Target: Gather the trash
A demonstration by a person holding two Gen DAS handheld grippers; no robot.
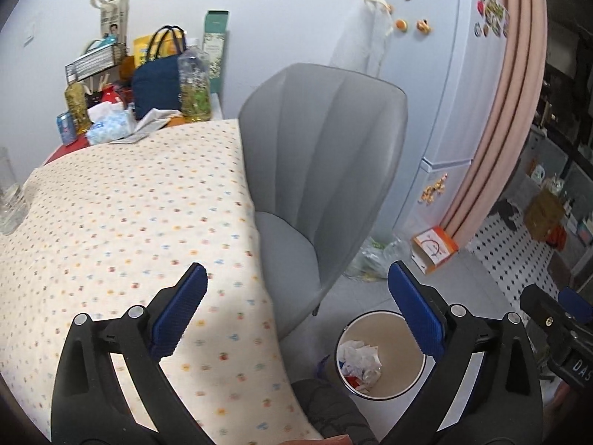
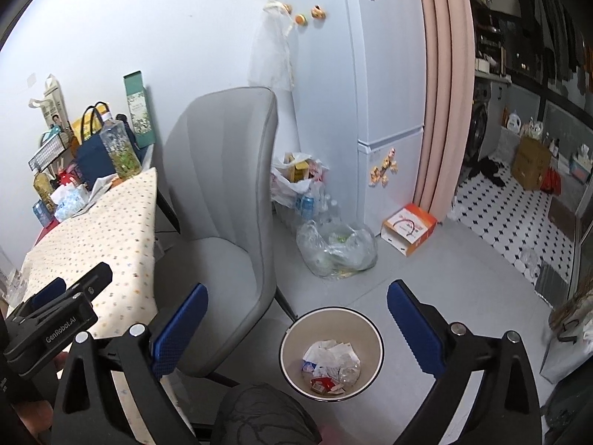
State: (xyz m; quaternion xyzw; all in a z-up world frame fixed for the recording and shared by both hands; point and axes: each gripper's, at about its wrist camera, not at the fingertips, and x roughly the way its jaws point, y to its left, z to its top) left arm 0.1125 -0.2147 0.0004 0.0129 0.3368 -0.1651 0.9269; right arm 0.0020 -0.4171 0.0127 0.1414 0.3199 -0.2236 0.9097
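1. The left gripper (image 1: 297,298) is held tilted downward over the desk (image 1: 122,222) edge, jaws wide apart, nothing between them.
2. The right gripper (image 2: 297,313) is angled down likewise, jaws spread and empty.
3. Crumpled white paper trash (image 2: 331,365) is seen inside the round cream bin (image 2: 287,337) on the floor.

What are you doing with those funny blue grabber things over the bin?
A person is collecting trash with a gripper in each hand. Both the left gripper and the right gripper are open and hold nothing. Crumpled paper and wrappers already lie in the round trash bin on the floor beside the grey chair.
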